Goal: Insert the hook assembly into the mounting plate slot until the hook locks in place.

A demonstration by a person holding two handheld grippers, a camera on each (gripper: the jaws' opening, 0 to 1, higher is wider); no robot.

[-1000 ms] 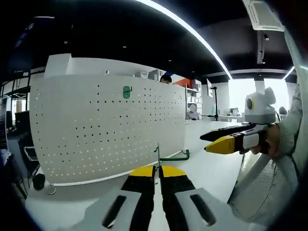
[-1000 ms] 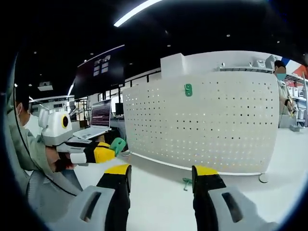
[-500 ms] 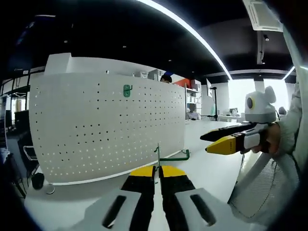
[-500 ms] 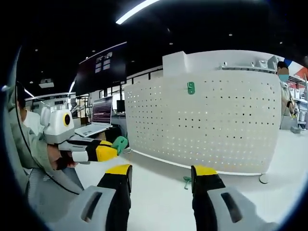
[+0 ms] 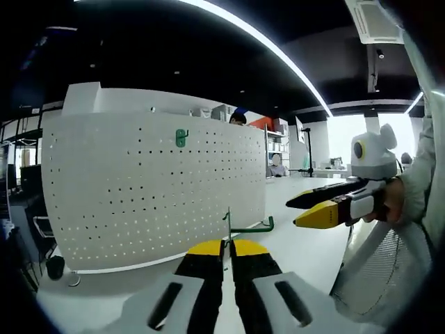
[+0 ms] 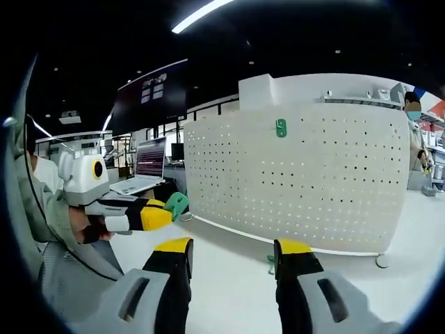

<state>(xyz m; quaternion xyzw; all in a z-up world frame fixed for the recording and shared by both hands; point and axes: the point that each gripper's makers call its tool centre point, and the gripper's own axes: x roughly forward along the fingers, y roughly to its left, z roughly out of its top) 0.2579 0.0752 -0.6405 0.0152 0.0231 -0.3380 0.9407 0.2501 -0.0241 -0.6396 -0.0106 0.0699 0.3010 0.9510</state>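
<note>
A white perforated mounting plate (image 5: 153, 188) stands upright on the table, also seen in the right gripper view (image 6: 306, 181). A green hook (image 5: 182, 138) is fixed near its top (image 6: 281, 127). My left gripper (image 5: 227, 249) is shut on a green hook assembly (image 5: 252, 227), whose thin edge rises between the jaws and whose arm points right. From the right gripper view that left gripper (image 6: 158, 216) is at the left, short of the plate, with the green piece (image 6: 176, 203) at its tip. My right gripper (image 6: 233, 254) is open with nothing between its jaws. It hangs at the right (image 5: 321, 207), apart from the plate.
A small green piece (image 6: 270, 263) lies on the white table (image 6: 229, 292) near the plate's foot. A laptop (image 6: 148, 165) sits behind at the left. A person (image 6: 415, 136) stands beyond the plate's right end. A sleeve (image 5: 417, 188) fills the right edge.
Both views have shifted slightly. The left gripper with its green piece has edged a little toward the plate. The right gripper sits slightly lower in the left gripper view.
</note>
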